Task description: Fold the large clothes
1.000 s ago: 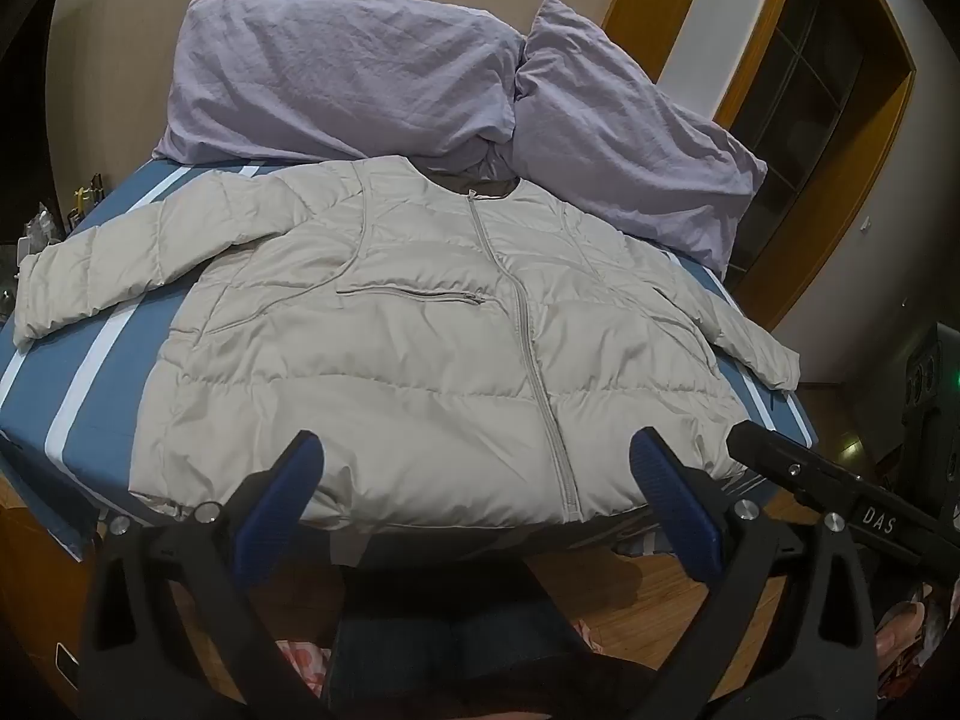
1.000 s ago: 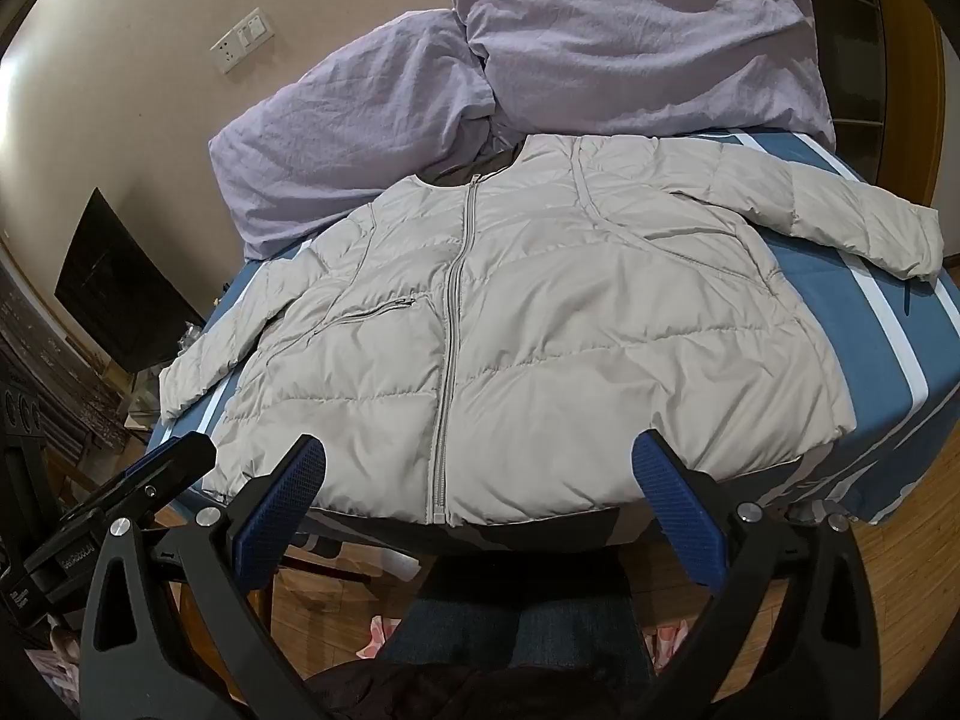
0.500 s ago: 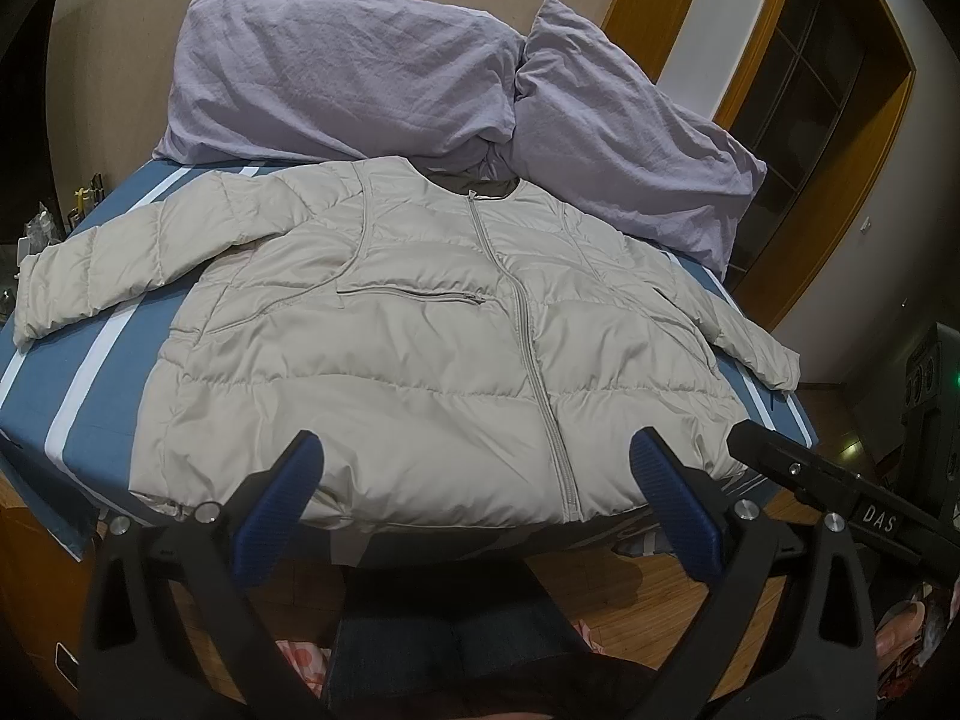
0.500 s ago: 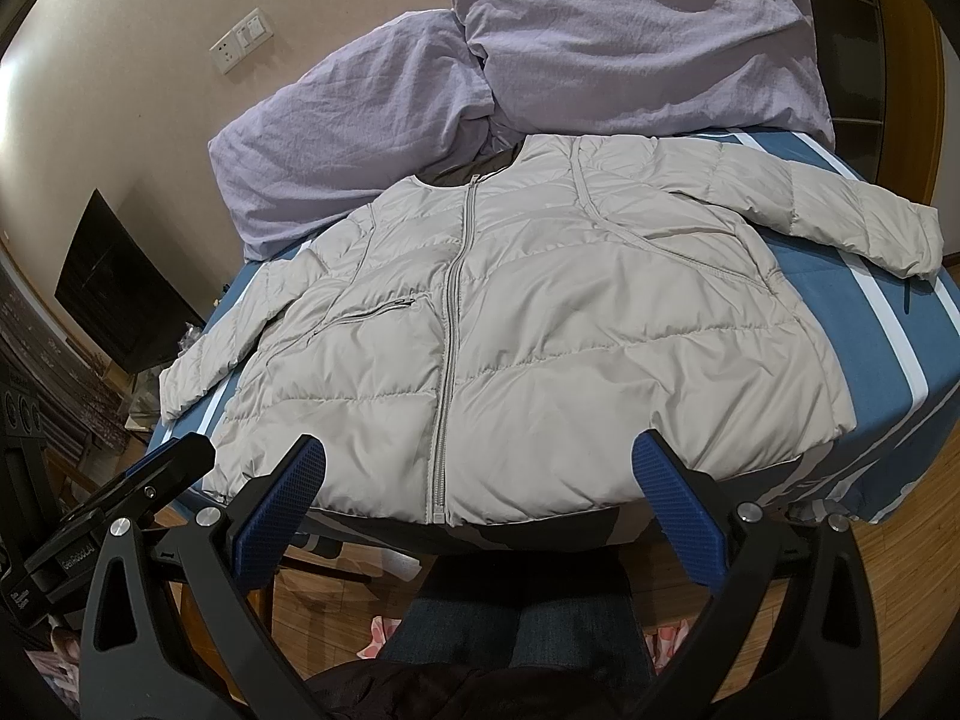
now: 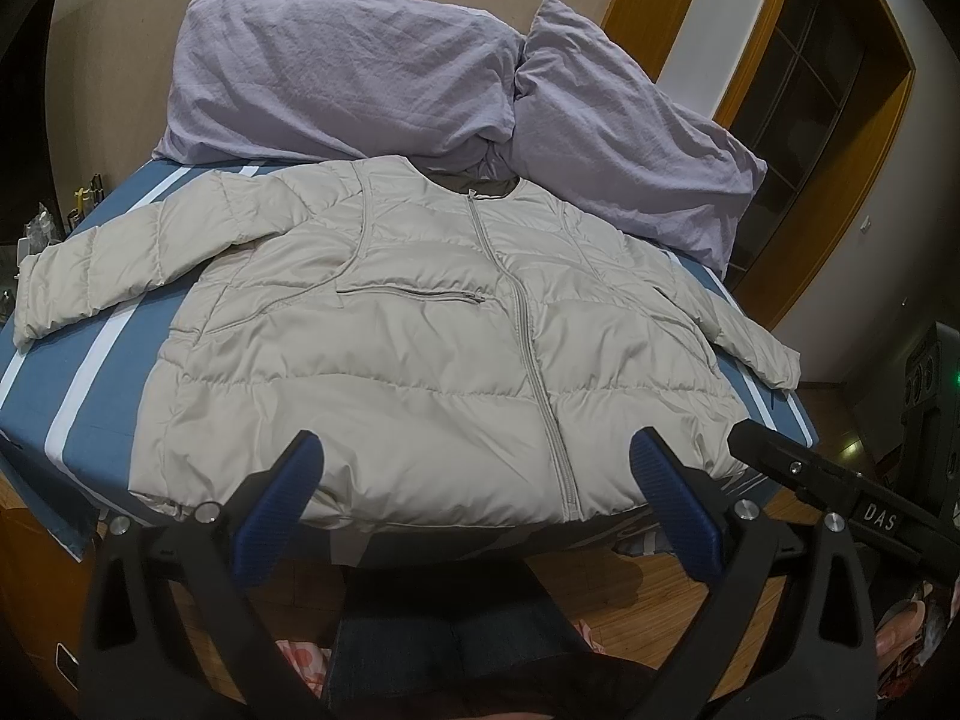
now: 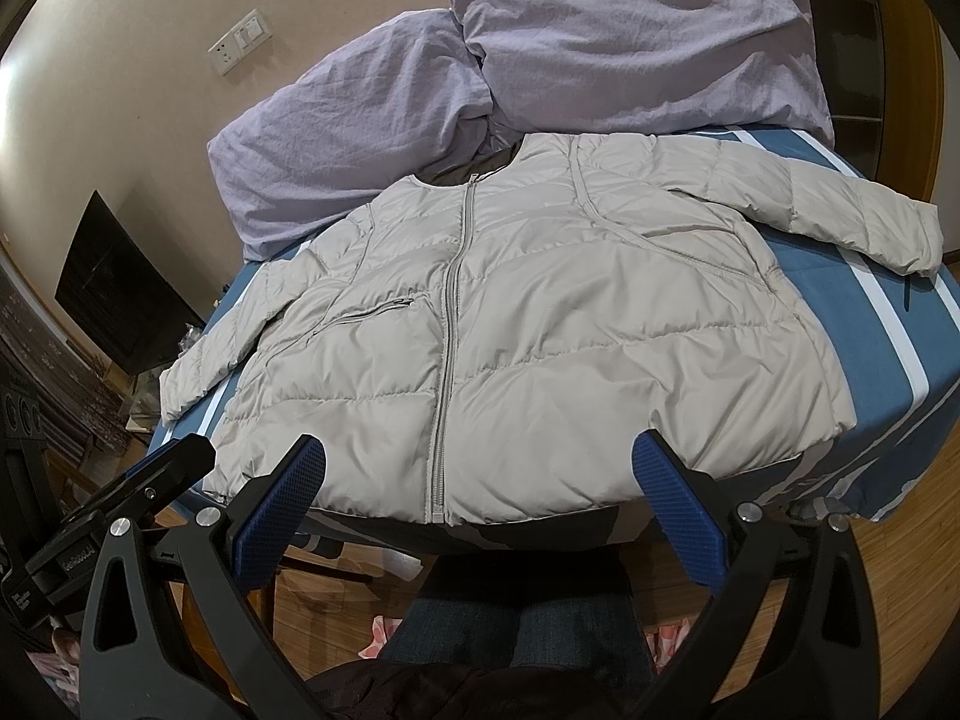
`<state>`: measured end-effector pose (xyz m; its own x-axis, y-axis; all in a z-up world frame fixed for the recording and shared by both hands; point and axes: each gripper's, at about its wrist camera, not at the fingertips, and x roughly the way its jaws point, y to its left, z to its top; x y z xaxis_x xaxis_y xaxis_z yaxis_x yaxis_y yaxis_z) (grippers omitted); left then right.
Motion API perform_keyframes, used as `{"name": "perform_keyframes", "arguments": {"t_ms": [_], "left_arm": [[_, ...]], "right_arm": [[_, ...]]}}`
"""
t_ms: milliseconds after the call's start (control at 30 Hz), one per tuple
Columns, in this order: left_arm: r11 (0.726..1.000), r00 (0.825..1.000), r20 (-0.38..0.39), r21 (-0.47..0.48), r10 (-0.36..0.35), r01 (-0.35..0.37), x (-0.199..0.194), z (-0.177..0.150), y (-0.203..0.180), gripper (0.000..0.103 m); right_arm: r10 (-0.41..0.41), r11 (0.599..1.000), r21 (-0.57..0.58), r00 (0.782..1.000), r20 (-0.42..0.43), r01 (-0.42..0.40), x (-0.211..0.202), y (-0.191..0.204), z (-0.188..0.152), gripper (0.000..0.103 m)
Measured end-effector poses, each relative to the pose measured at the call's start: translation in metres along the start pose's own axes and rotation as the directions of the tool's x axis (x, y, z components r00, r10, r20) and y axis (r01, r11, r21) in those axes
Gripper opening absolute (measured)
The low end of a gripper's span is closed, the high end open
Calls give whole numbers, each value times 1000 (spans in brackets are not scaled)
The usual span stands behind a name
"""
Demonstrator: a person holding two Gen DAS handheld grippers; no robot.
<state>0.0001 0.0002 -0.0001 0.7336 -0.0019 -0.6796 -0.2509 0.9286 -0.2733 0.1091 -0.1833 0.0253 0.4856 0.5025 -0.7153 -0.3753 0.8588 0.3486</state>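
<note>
Two wide-apart tongs, left tongs (image 5: pixel 474 480) and right tongs (image 6: pixel 477 480), hold nothing. Puffy pale beige zip-up jacket (image 5: pixel 432 348) looks soft, light, probably slippery; grab its sleeve ends.

Beige puffer jacket (image 5: pixel 432 354) flat, zipped

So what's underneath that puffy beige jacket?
The jacket lies spread on a blue, white-striped sheet. Its collar meets two lilac pillows. Anything beneath the jacket's body is hidden.
</note>
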Motion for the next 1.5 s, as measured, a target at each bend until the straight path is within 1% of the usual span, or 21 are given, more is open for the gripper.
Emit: {"name": "perform_keyframes", "arguments": {"t_ms": [1500], "left_arm": [[1000, 1000, -1, 1, 1, -1, 0, 0, 0, 101]], "right_arm": [[-1, 1000, 5, 1000, -5, 1, 0, 1, 4, 102]]}}
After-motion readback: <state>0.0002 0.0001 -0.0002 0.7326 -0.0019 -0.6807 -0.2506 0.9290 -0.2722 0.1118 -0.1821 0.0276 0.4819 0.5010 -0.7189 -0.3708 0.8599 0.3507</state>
